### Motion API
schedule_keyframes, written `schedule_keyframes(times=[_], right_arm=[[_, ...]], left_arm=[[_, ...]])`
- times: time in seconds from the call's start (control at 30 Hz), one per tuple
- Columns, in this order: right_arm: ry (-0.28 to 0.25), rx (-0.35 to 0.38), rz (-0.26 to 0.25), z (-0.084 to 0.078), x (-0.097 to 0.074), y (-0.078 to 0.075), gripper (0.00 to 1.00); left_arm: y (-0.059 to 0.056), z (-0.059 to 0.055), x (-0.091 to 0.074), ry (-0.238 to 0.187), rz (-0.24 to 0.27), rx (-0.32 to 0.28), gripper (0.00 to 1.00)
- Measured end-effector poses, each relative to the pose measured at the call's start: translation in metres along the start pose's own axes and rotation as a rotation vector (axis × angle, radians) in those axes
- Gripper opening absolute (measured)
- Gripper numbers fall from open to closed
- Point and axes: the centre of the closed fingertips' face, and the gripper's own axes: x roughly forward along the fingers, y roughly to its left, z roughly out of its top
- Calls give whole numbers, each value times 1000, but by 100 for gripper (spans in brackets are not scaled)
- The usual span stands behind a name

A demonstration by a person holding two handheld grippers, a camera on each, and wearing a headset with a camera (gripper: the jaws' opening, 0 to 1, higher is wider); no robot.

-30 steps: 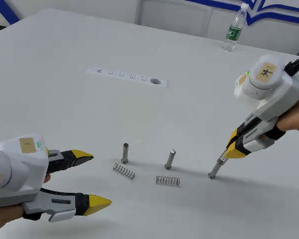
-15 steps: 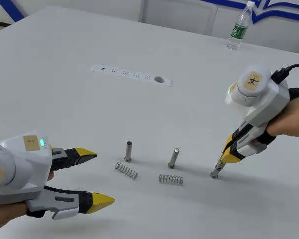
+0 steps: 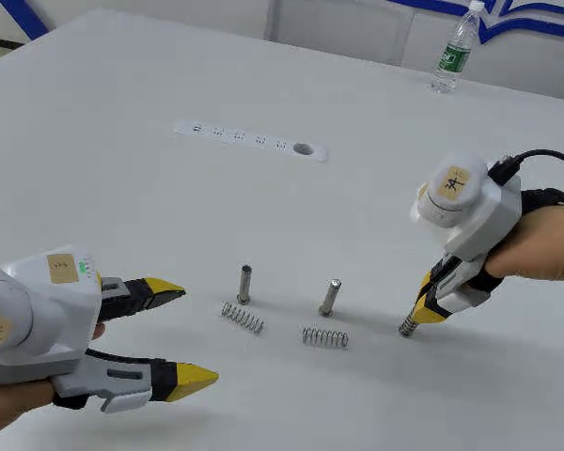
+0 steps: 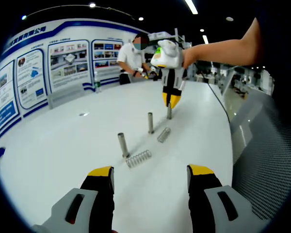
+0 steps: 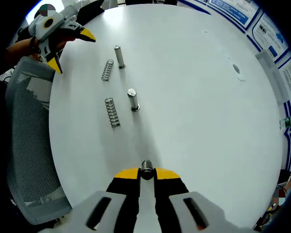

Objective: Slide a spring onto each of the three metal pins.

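Reference: middle pin (image 3: 330,297), upright and bare on the white table (image 3: 122,188).

Right gripper (image 3: 421,317): right of the middle pin, tipped steeply downward. Its yellow tips are clenched around the gripped spring (image 3: 412,321). That spring sits over the right pin (image 3: 405,332), of which little more than the foot is visible. In the right gripper view the gripped spring (image 5: 146,170) is seen end-on between the two tips, touching both.

Left pin (image 3: 245,284): left of the middle pin, upright, bare.

Loose spring A (image 3: 324,336): lying flat just in front of the middle pin, apart from it.

Loose spring B (image 3: 242,318): lying flat to the left of the middle pin, just in front of the left pin.

Left gripper (image 3: 195,335): well left of the middle pin and nearer the person. Its jaws are spread wide with nothing between them, as the left gripper view (image 4: 150,171) also shows.

Power strip (image 3: 249,139): set in the table well behind the middle pin. Water bottle (image 3: 454,52): far behind it, to the right.
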Motion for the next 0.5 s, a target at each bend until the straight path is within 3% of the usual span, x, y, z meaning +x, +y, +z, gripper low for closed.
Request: schedule_keyframes(times=[0.2,0.3,0.5], right_arm=[[-12,-6,8,-1,2,1,12],[-23,-9,5,0,2,4,17],[-45,-28,-18,3,-6,5,20]], left_arm=[[-1,2,1,-2,-3,4,62],[-2,4,2,-4,-5,7,62],[-3,5,1,-1,-8,12,62]])
